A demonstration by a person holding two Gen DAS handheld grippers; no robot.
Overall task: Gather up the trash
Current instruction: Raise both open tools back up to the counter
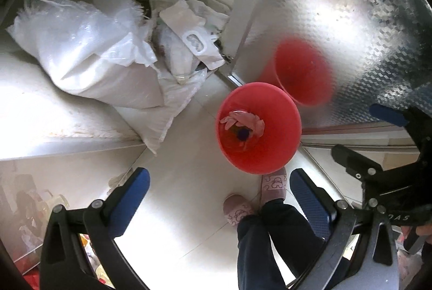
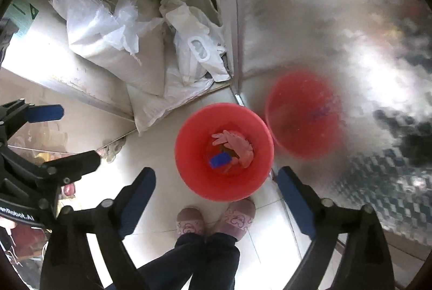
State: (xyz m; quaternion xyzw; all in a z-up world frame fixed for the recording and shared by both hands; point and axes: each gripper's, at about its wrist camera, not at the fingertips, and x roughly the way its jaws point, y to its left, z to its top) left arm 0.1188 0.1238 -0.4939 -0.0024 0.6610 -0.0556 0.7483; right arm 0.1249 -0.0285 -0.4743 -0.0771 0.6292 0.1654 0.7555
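A red bucket [image 1: 259,128] [image 2: 224,152] stands on the pale tiled floor beside a shiny metal wall. Inside it lie a pink rubber glove [image 1: 243,121] [image 2: 237,144] and a small blue item [image 1: 244,134] [image 2: 220,159]. Both grippers point down over the floor near the bucket. My left gripper [image 1: 220,187] is open with nothing between its blue pads; in the right wrist view it shows at the left edge [image 2: 68,133]. My right gripper [image 2: 216,191] is open and empty too, hanging just above the bucket's near rim; the left wrist view catches it at the right edge [image 1: 361,132].
White woven sacks [image 1: 89,52] [image 2: 113,39] and plastic bags [image 1: 189,39] [image 2: 199,49] are piled on a raised ledge at the back left. The metal wall [image 1: 337,6] [image 2: 337,20] mirrors the bucket. A person's slippered feet [image 1: 272,186] [image 2: 216,219] stand right before the bucket.
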